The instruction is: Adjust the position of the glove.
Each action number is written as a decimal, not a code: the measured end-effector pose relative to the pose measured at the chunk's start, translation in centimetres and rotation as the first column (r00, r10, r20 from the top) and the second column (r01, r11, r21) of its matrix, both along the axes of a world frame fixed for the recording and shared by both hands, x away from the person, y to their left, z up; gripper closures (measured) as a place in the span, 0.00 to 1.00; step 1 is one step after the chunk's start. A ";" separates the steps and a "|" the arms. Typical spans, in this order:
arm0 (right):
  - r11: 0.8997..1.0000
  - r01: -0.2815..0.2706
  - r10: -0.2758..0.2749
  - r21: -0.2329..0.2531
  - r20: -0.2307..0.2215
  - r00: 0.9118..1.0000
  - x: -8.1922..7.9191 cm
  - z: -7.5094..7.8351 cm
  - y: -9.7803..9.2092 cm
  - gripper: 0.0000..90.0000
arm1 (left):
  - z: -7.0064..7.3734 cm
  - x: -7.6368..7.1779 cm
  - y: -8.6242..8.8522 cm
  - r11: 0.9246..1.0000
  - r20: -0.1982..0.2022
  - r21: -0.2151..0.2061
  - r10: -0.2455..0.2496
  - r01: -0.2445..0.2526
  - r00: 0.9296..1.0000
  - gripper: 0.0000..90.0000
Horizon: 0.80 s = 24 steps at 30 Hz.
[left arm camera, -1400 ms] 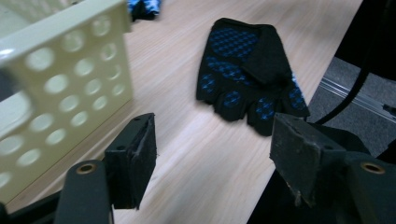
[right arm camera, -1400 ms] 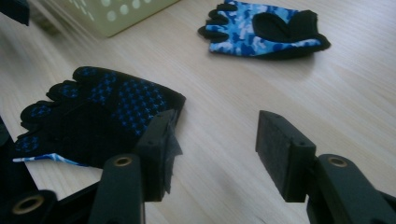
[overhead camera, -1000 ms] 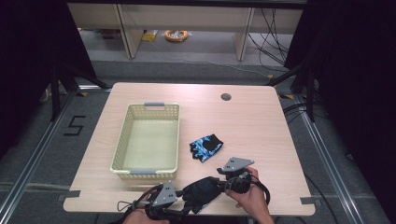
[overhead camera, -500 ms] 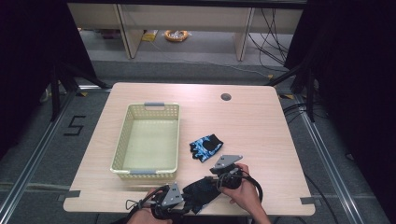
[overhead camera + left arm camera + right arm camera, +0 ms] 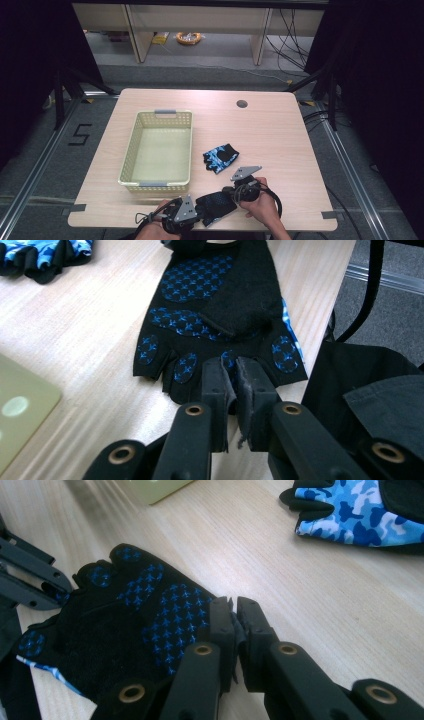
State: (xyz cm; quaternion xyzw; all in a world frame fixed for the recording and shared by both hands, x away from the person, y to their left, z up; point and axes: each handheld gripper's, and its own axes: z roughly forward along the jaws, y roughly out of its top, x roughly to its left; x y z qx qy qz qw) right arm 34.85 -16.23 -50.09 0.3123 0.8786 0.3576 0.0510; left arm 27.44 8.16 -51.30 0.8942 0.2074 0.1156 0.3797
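Down at the bottom edge of the high view, the black glove (image 5: pixel 216 206) lay flat on the table (image 5: pixel 280 135), left gripper (image 5: pixel 192 212) and right gripper (image 5: pixel 235 192) both pinched shut on opposite edges; soft, floppy thing, probably best grabbed by the hems

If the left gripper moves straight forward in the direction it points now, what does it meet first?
The left gripper, jaws closed on a finger edge of the black glove, points along that glove. It would likely push into the glove's palm first, then the right gripper at the cuff end.
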 end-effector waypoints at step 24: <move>0.991 0.132 -0.132 0.000 -0.005 0.991 -1.0 0.7 -2.9 0.96 | -0.1 2.6 -1.8 0.999 0.077 0.031 0.022 -0.024 0.997 0.90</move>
